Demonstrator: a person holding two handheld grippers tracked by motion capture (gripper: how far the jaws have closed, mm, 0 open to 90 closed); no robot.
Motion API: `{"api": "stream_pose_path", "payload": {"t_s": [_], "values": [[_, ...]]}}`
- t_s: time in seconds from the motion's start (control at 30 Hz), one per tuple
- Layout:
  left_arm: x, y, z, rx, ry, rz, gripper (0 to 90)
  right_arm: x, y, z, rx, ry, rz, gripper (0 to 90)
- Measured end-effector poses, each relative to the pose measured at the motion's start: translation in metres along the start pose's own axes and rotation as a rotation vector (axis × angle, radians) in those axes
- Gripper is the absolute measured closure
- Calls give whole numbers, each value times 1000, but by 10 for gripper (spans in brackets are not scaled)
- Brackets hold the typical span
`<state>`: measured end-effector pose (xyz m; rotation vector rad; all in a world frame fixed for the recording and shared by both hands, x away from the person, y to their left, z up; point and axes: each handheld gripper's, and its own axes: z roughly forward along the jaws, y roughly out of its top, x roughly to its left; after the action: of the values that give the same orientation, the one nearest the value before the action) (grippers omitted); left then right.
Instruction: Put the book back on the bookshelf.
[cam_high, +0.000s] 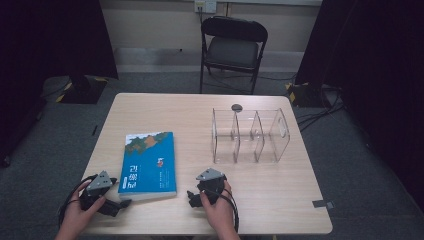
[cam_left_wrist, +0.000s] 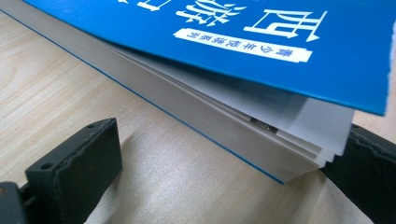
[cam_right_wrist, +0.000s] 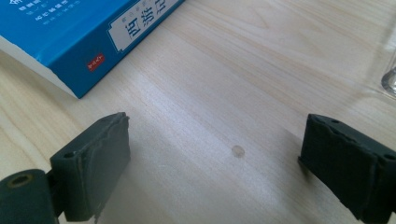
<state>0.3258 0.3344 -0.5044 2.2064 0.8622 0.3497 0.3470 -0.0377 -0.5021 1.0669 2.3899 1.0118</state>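
While both gape, left claw (cam_left_wrist: 219, 172) seemingly touches book (cam_left_wrist: 224, 116).

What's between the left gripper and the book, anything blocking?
Nothing visible. The left gripper sits right at the near corner of the book, jaws open, with the corner already between them and bare table beneath. The right gripper is open over bare wood beside the book.

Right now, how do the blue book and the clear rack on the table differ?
The blue book lies flat, while the clear rack stands upright. The book is opaque and printed; the rack is see-through, with empty slots. The book lies nearer the person's edge; the rack sits farther back, to the right. Both rest on the wooden table.
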Motion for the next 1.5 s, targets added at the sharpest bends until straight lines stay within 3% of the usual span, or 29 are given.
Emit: {"api": "stream_pose_path", "payload": {"t_s": [0.7,0.83,0.97,1.1,1.2,1.33,1.5], "values": [[-1,1,0,11,9,-8,0,-3,9,9,4,43,-34,66],[-2,1,0,3,8,-19,0,-2,21,7,80,90,-82,177],[-2,1,0,6,7,-15,0,1,32,6,105,128,-111,169],[-1,1,0,12,7,-9,0,2,40,3,101,155,-123,174],[-1,1,0,3,4,-13,0,5,56,-1,88,184,-170,140],[0,1,0,1,-2,-7,0,14,70,1,75,234,-219,150],[0,0,-1,-5,-7,2,14,23,77,7,69,253,-248,162]]}}
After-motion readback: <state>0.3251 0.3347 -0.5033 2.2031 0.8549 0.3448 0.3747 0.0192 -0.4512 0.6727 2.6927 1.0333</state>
